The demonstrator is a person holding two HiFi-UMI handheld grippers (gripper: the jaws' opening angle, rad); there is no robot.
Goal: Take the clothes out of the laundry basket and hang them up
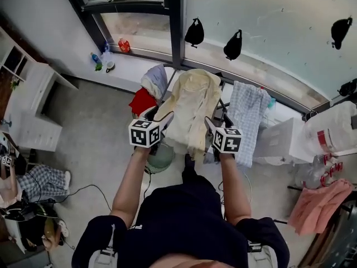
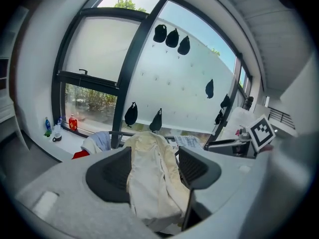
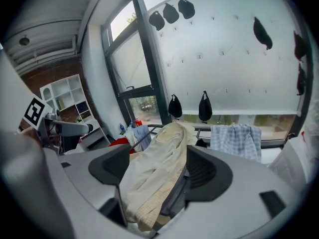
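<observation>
A cream shirt [image 1: 189, 108] lies draped over the drying rack [image 1: 223, 82] below the window. My left gripper [image 1: 163, 119] is at the shirt's left edge and my right gripper [image 1: 210, 125] at its right edge, both low on the garment. In the left gripper view the left gripper [image 2: 154, 169] has its jaws wide apart with the cream shirt [image 2: 152, 178] hanging between them. The right gripper [image 3: 157, 167] is just as wide, with the shirt [image 3: 157, 168] in the gap. A green basket [image 1: 162, 157] sits on the floor under my left hand.
A blue checked cloth [image 1: 246, 119] hangs on the rack to the right, a red cloth [image 1: 143, 100] and a pale grey garment [image 1: 155, 80] to the left. Pink fabric [image 1: 319, 204] lies at the far right. White shelves [image 1: 33, 105] stand left; a seated person [image 1: 33, 186] is lower left.
</observation>
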